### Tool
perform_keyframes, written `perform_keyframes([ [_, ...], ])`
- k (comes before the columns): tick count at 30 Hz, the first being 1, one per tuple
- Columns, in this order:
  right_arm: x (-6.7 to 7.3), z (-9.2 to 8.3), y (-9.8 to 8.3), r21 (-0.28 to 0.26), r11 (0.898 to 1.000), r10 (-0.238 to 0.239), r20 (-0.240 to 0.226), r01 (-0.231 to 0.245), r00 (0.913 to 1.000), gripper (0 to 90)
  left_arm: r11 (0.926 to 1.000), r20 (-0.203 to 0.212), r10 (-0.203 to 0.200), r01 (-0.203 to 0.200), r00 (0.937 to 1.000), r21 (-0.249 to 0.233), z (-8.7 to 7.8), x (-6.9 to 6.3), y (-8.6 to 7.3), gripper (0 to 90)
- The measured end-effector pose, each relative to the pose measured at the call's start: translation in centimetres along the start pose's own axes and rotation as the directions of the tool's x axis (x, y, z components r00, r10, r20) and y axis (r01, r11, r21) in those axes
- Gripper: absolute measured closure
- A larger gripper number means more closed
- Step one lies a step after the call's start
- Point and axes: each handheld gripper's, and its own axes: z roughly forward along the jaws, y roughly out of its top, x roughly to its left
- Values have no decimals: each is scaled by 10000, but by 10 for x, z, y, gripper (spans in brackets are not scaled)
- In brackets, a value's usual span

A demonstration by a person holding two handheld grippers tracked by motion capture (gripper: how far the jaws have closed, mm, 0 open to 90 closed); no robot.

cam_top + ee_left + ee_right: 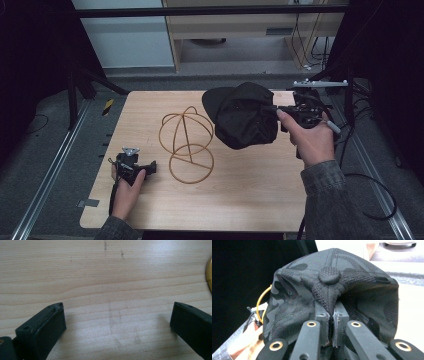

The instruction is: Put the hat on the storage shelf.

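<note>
Holding the black cap (243, 116) up off the tabletop (250, 195) near its far right corner, our right gripper (281, 116) clenched on the crown fabric just below the top button (329, 275). Wire hat stand (187, 144) sits mid-table, bare, just left of the cap. Our left gripper (150, 166) rests near the left edge beside the stand's base ring, jaws spread wide, gripping nothing. Pickup looks done; what's left is carrying the cap over the stand's dome, seating it and letting go.
</note>
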Motion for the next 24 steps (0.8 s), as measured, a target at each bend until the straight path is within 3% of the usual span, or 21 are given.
perform_keyframes([
  [12, 25, 9, 14, -319, 9991, -303, -715, 281, 9970, 855, 10000, 28, 35, -35, 10000, -6, 0, 0, 0, 0],
  [24, 43, 24, 18, -172, 9987, -493, -1220, 476, 9913, 854, 10000, 73, 60, -60, 10000, 2, 0, -1, 0, 0],
])
